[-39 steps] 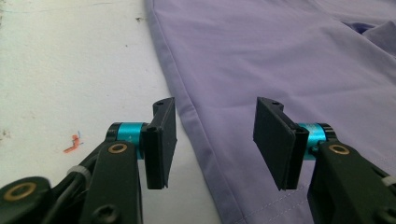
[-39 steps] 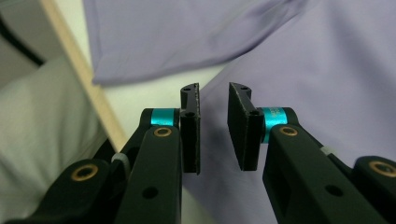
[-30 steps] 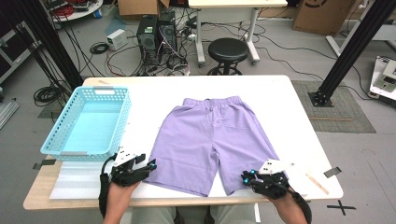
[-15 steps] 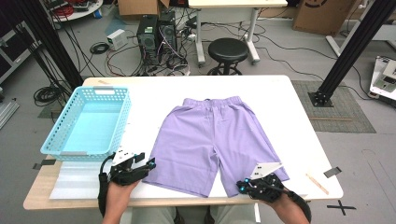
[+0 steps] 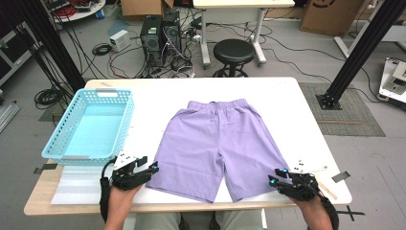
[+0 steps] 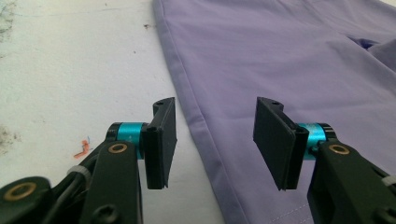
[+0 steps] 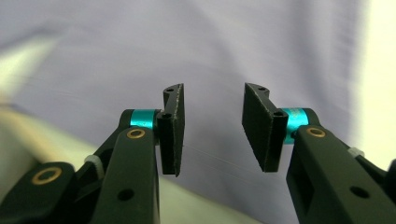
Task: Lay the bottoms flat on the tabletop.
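Tongs first: my left gripper (image 6: 212,140) sat with its jaws apart and nothing between them, straddling the stitched side hem of the purple shorts (image 6: 289,60) at the near corner of the left leg. My right gripper (image 7: 212,128) had just been opening its jaws; they stood parted over the cloth of the other leg, gripping nothing, and that view was blurred, so I could not tell how close the pads were to the fabric. From above, the left gripper (image 5: 135,168) lay just beside the left leg's hem and the right gripper (image 5: 293,178) at the outer corner of the right leg. The shorts (image 5: 221,143) lay spread flat in the middle of the table (image 5: 297,103), waistband toward the far edge. Beyond my left hand stood the blue basket (image 5: 91,125), holding nothing. I judged the step to be lining up on both leg hems. Next I would need to lower each pair of jaws around its hem and close on both evenly.
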